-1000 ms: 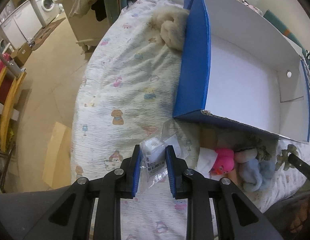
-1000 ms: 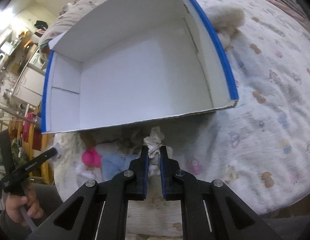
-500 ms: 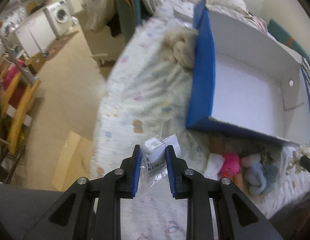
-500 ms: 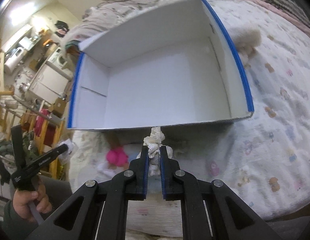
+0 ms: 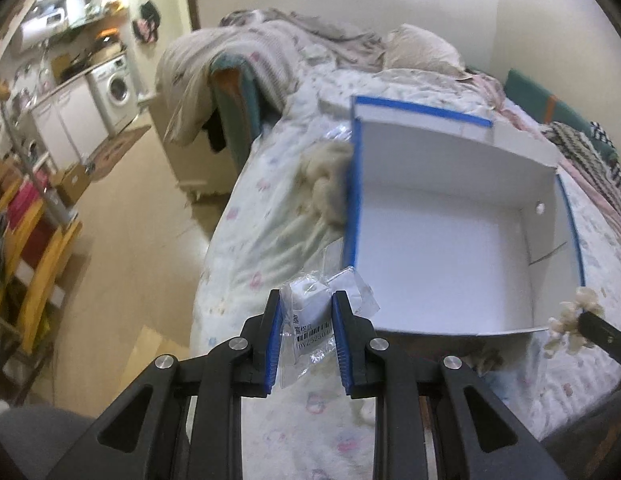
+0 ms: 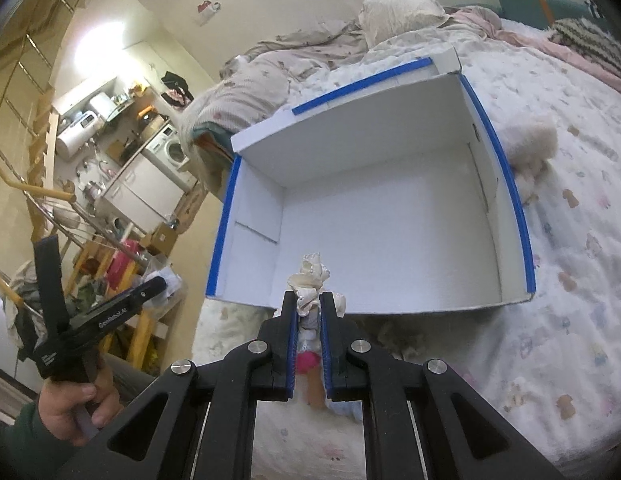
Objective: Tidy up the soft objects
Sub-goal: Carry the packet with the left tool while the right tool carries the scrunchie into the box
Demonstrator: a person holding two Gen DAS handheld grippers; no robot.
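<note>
While the left gripper [image 5: 306, 334] pinches a clear plastic packet [image 5: 310, 312] holding a white block just off the box's [image 5: 450, 256] near-left corner, the right gripper [image 6: 309, 322] clamps a cream knotted soft item [image 6: 310, 280], perhaps cloth, at the near rim above the bedspread [image 6: 570, 280]

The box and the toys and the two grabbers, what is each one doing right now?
box: open, nothing inside, sitting on the bed.
left gripper: shut on the clear packet.
clear packet: pinched, lifted off the bed.
right gripper: shut on the cream fabric toy.
cream fabric toy: pinched, held up near the box's front wall.
fluffy cream toy: lying on the bed, against the box's outside wall.
</note>
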